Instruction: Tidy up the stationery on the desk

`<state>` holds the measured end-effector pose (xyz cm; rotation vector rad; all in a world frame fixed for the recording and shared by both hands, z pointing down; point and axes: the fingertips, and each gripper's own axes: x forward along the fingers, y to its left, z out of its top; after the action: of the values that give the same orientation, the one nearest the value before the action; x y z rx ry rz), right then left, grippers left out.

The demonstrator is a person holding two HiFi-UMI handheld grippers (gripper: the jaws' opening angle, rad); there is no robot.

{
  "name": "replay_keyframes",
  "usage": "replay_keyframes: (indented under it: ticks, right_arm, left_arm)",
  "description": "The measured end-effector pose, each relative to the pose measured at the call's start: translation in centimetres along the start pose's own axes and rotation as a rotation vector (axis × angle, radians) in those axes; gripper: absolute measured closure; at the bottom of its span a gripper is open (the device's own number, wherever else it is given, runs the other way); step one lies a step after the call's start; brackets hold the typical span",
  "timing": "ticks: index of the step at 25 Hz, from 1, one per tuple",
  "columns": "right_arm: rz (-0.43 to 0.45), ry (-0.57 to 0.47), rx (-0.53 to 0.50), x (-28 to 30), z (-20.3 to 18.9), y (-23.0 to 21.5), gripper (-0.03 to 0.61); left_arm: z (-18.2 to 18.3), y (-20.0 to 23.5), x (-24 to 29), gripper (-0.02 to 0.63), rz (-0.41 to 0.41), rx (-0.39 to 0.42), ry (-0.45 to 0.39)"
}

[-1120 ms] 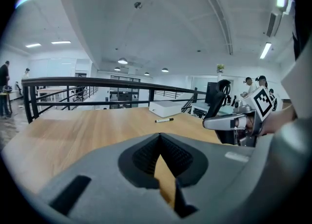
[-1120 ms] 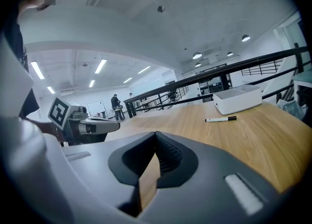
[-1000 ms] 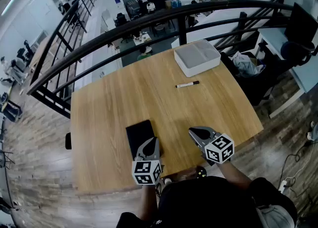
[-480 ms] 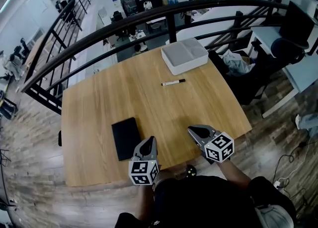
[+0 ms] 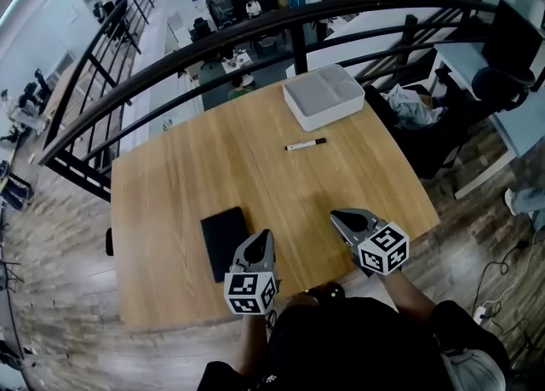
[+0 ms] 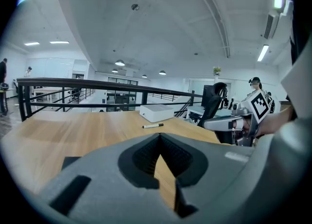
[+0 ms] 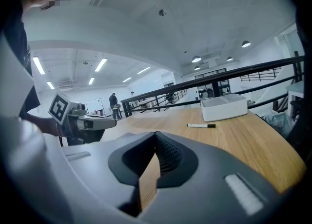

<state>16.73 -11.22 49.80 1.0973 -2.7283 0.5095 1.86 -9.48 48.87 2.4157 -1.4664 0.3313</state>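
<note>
A white marker with a black cap (image 5: 305, 145) lies on the far half of the wooden desk (image 5: 170, 185), also visible as the marker (image 6: 152, 126) and the marker (image 7: 201, 126). Behind it, at the far edge, stands a white box (image 5: 324, 96) (image 6: 157, 112) (image 7: 224, 107). A black notebook (image 5: 224, 242) lies flat near the front left. My left gripper (image 5: 258, 243) hovers shut and empty just right of the notebook. My right gripper (image 5: 343, 221) is shut and empty over the front right of the desk. Both point toward the far side.
A black railing (image 5: 213, 48) curves behind the desk, with a drop to a lower office floor beyond. A dark chair with a bag (image 5: 417, 112) stands off the desk's right side. The desk's near edge is right under the grippers.
Both grippers have shifted a little across the near desk edge as the head view swung; the notebook now sits beside the left gripper instead of under it. Nothing was grasped.
</note>
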Motion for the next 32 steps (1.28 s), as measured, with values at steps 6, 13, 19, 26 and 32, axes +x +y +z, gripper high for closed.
replay_keyframes:
  ticks: [6,13,19,26,32]
  right_arm:
    - [-0.048,0.002,-0.018,2.4,1.6,-0.8,0.569]
    - [-0.090,0.033,-0.067,4.5,2.3,-2.0,0.569]
    - [-0.111,0.055,-0.131,6.7,3.0,-3.3,0.563]
    - [-0.077,0.100,-0.199,9.6,4.3,-6.2,0.545]
    - [-0.036,0.165,-0.251,12.1,4.7,-9.7,0.532]
  left_arm:
    - [1.1,2.5,1.1,0.617,-0.028,0.004,-0.003]
    - [1.3,4.9,2.0,0.617,-0.053,-0.010,-0.026]
    - [0.9,6.9,1.5,0.617,-0.037,-0.018,-0.033]
    - [0.4,8.7,1.5,0.617,0.032,-0.040,-0.006]
    - [1.2,9.2,1.4,0.617,0.103,-0.060,-0.037]
